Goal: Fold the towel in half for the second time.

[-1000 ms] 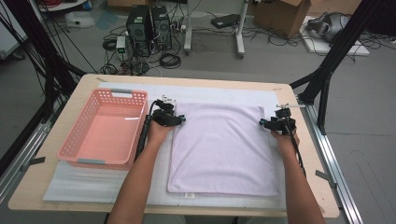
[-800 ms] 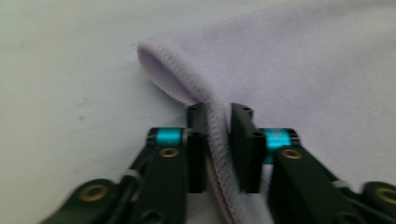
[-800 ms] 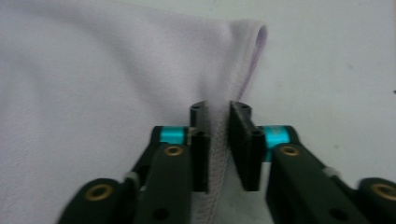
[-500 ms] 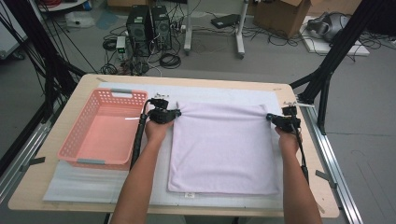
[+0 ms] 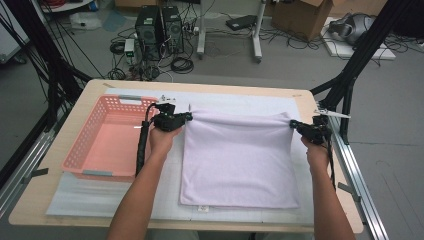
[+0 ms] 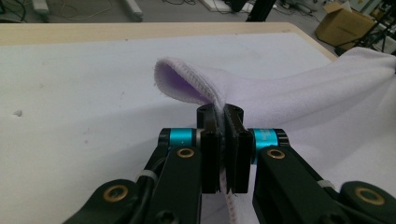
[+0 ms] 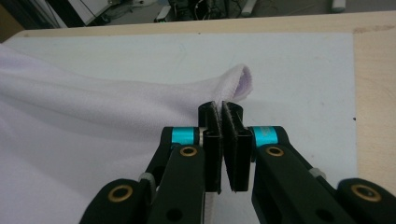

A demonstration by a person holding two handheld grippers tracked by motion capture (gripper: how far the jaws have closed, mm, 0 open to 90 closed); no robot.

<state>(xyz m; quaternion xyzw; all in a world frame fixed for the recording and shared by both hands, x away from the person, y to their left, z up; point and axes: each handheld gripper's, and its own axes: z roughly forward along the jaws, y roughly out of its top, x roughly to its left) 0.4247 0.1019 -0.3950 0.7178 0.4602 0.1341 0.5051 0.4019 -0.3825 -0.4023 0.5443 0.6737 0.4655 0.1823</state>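
Observation:
A pale lilac towel [image 5: 240, 160] lies on the white mat, its far edge lifted and stretched between both grippers. My left gripper [image 5: 187, 117] is shut on the towel's far left corner [image 6: 187, 81], which curls over above the pinched pads. On the other side my right gripper [image 5: 294, 125] is shut on the far right corner [image 7: 238, 79]. Both sets of jaws closed on the cloth within the last second. The near edge of the towel still rests flat on the mat.
A pink plastic basket [image 5: 80, 155] stands to the left of the towel, beside the left hand. The white mat [image 5: 75, 195] covers most of the wooden table [image 5: 30, 210]. Black frame legs rise at both table sides.
Both grippers closed on the towel's far corners and rose, pulling the far edge up and taut. The hands also shifted slightly away from the person.

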